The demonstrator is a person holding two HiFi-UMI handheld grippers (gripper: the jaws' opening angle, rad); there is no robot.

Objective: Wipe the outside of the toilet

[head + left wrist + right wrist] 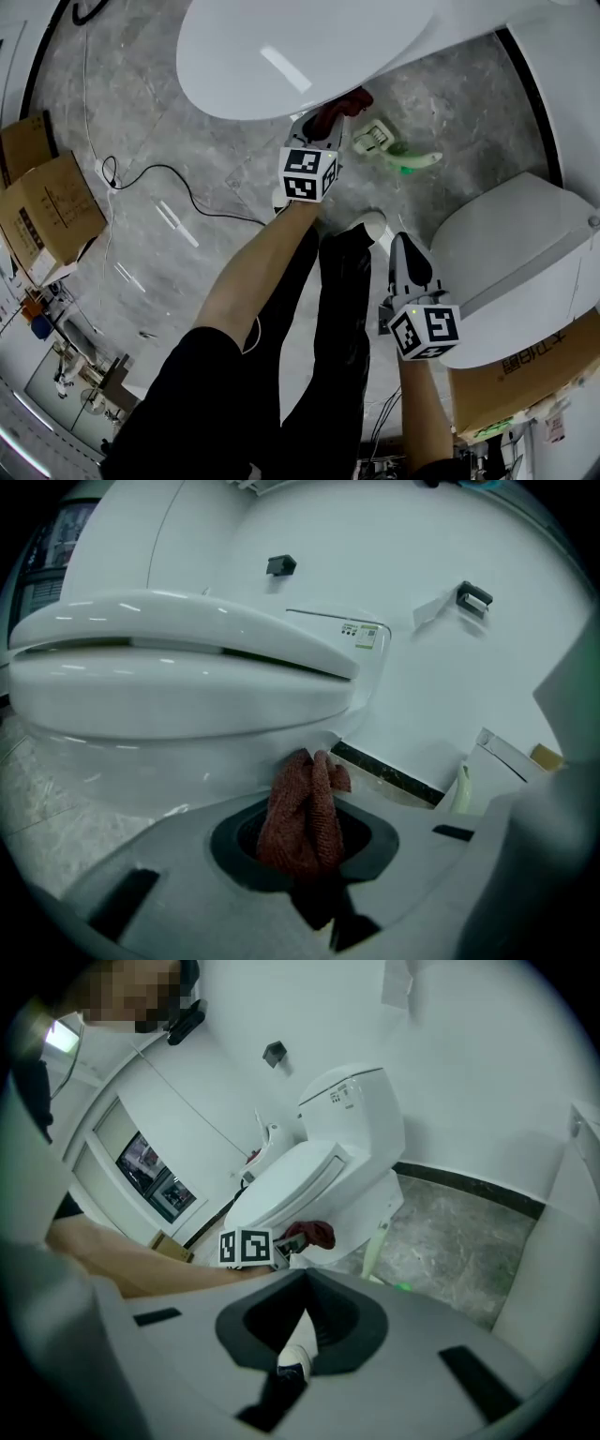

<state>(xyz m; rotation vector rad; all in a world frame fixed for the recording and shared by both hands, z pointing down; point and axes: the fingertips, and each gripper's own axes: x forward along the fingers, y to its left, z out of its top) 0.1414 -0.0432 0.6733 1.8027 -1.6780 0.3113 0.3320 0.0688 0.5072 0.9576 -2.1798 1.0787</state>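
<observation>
Toilet (300, 47): red cloth (345, 101) touching; cable (164, 171), box (47, 211) nearby.

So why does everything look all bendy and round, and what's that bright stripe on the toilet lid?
Head view: the wide lens bends straight lines, and the stripe on the toilet lid is reflected light. Left gripper view: the red cloth is sharp, but the lower right corner is blurry. Right gripper view: the corners go dark.

The left claw (305, 850) grips a red cloth (300, 808), seemingly touching the toilet bowl (141, 733).
</observation>
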